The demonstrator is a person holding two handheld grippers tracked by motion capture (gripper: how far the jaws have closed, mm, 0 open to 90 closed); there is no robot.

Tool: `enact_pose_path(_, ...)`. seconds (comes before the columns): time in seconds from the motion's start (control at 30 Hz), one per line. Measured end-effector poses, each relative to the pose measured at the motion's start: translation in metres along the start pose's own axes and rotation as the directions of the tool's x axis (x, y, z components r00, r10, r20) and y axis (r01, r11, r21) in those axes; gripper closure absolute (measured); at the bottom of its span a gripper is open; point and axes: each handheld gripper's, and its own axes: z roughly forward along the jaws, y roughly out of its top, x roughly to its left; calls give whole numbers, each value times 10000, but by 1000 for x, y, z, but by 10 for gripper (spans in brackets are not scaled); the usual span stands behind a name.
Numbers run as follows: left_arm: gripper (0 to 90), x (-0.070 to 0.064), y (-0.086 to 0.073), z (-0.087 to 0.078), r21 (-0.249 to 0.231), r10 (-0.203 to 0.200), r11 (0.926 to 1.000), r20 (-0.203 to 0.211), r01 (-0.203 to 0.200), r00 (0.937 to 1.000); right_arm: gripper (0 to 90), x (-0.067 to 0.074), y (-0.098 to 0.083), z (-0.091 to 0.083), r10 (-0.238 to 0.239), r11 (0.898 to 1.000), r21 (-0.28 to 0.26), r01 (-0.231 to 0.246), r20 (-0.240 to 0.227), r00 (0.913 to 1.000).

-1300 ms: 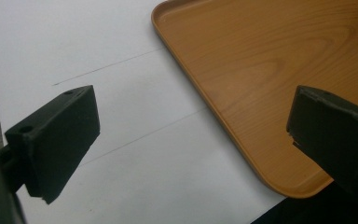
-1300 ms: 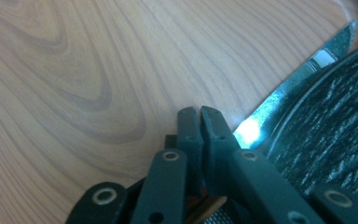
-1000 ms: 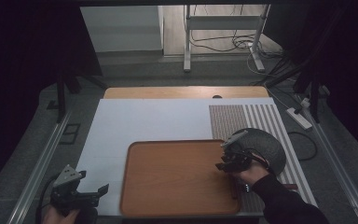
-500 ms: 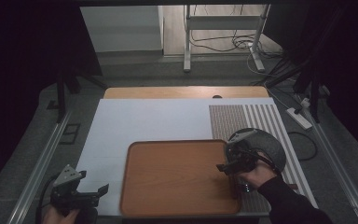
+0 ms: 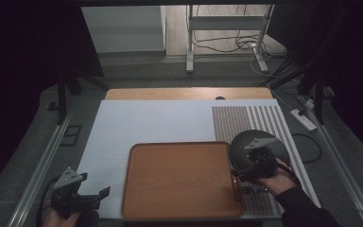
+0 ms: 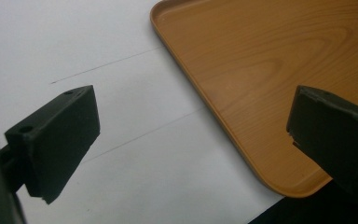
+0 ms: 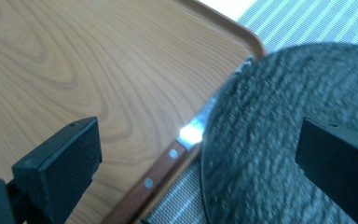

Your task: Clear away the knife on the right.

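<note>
The right claw [image 5: 246, 171] has just been spreading its jaws and now stands wide open with nothing gripped, and since the earlier pictures it has drawn a little back toward the person, so to my eye it has let go of the knife [image 7: 168, 164]. That wooden-handled knife lies along the right edge of the wooden tray [image 5: 137, 189], its blade slipping under the rim of the dark round plate [image 5: 238, 144] on the striped mat [image 5: 264, 116], so the placing looks done. The left claw [image 5: 94, 196] hangs open and empty over the white tabletop [image 5: 142, 123] beside the tray's left corner.
</note>
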Motion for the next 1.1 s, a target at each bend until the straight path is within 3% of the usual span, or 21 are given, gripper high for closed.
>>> enact_pose_path(0.5, 30, 0, 0, 0, 2, -23, 10000, 1, 23, 10000, 7, -9, -24, -26, 658, 9970, -445, -640, 388, 9971)
enact_pose_path(1.1, 30, 0, 0, 0, 11, -47, 10000, 1, 47, 10000, 0, -13, -53, -52, 1348, 9857, -1147, -1233, 980, 9860)
